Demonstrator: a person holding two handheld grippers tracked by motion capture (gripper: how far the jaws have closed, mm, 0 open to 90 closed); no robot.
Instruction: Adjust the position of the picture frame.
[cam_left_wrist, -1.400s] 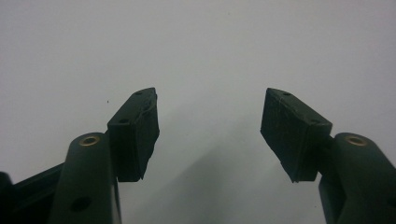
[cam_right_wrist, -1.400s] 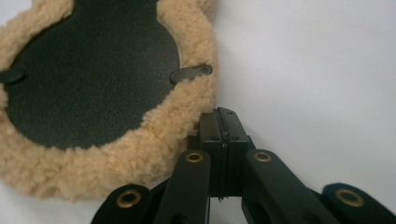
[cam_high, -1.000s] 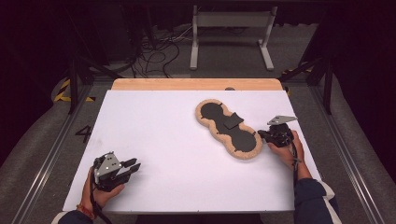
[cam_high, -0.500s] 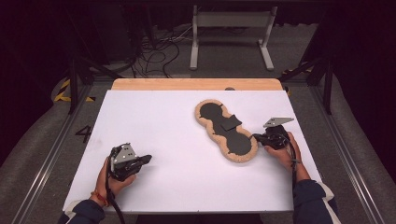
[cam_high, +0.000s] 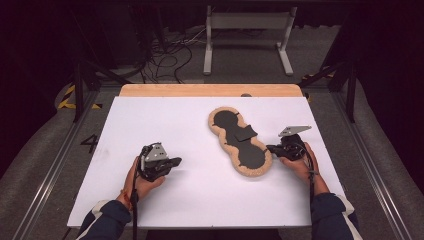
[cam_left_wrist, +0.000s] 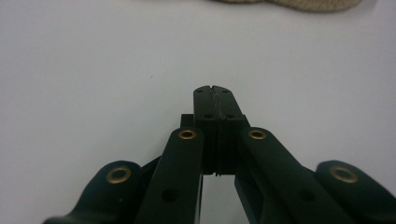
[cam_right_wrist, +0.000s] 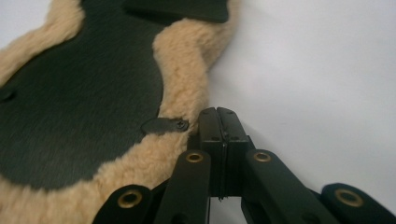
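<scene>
Surface: white, smooth table (cam_high: 200, 200) with a wood strip along its far edge; dark floor, cables and a metal stand behind it.
Pad: peanut-shaped pad (cam_high: 239, 142), black flat middle, tan fleece rim, a small black flap across its waist; it lies flat, just left of my right tongs and well right of my left ones.
Right tongs: my right tongs (cam_high: 272, 148) are pressed shut on nothing, tips at the pad's fleece rim, next to a small black tab (cam_right_wrist: 164, 125) on the rim; I cannot tell whether they touch the fleece.
Left tongs: my left tongs (cam_high: 176, 161) are shut and empty, low over bare table, pointing toward the pad.
Hands: each hand wraps its tool from behind, forearms coming in from the near edge, dark sleeves with white trim.
Between: bare table lies from my left tips to the pad.
</scene>
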